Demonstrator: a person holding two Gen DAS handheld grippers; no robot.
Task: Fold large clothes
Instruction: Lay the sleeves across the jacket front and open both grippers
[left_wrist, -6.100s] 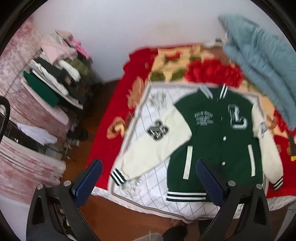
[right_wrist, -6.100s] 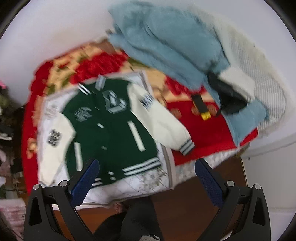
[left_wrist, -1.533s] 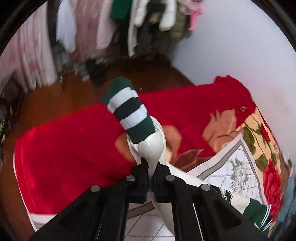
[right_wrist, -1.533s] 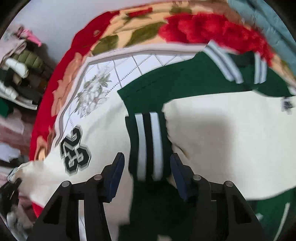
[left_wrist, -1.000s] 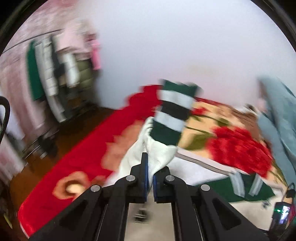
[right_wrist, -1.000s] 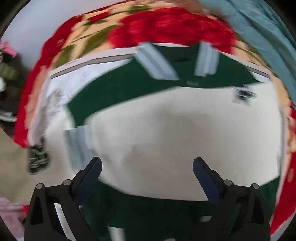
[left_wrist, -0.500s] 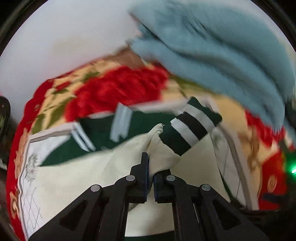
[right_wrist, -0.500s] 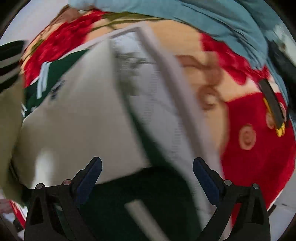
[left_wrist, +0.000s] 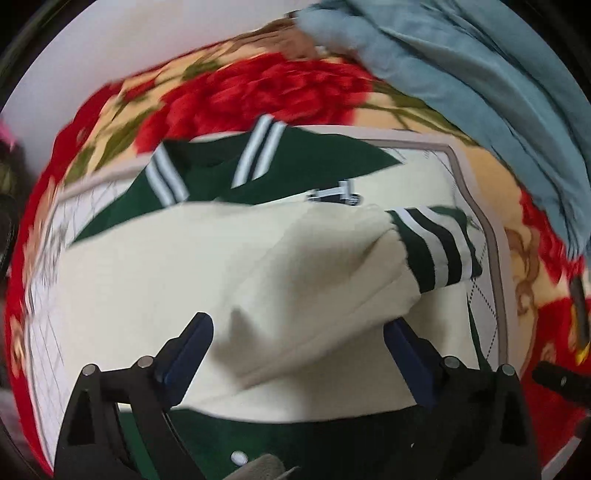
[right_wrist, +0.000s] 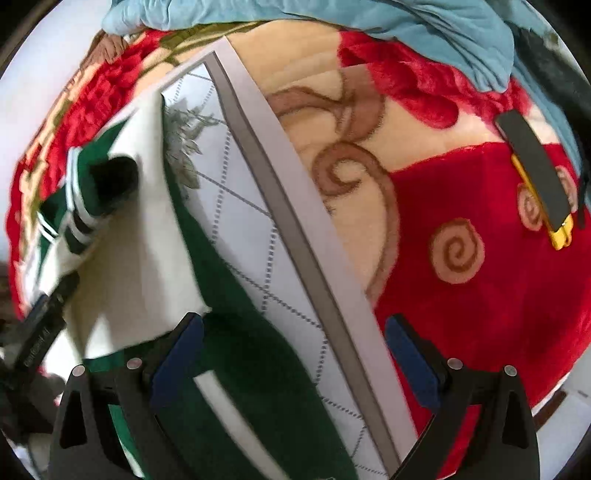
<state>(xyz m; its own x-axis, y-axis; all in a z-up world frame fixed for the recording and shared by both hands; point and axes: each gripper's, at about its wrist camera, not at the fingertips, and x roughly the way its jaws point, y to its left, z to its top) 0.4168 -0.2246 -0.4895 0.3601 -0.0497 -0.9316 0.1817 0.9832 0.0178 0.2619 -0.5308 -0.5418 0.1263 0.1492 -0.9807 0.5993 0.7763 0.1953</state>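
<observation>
The green varsity jacket (left_wrist: 303, 162) lies across the middle of the left view, on a white quilted sheet (right_wrist: 243, 236) over the red floral blanket (left_wrist: 266, 92) on the bed. Its cream sleeve (left_wrist: 280, 280) is folded across the chest, striped cuff (left_wrist: 436, 247) at the right. Left gripper (left_wrist: 297, 350) hangs over the sleeve, jaws apart, holding nothing. Right gripper (right_wrist: 293, 347), jaws also apart, sits over the sheet's grey border.

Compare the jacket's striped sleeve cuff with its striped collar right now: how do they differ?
The sleeve cuff carries alternating dark green, black and white bands, wide ones; the collar shows only thin paired white stripes on green. The cuff ends a cream sleeve folded across the jacket's body, toward the quilted mat's edge; the collar lies flat at the jacket's far end, by the red floral blanket. Both are green ribbed knit trim.
</observation>
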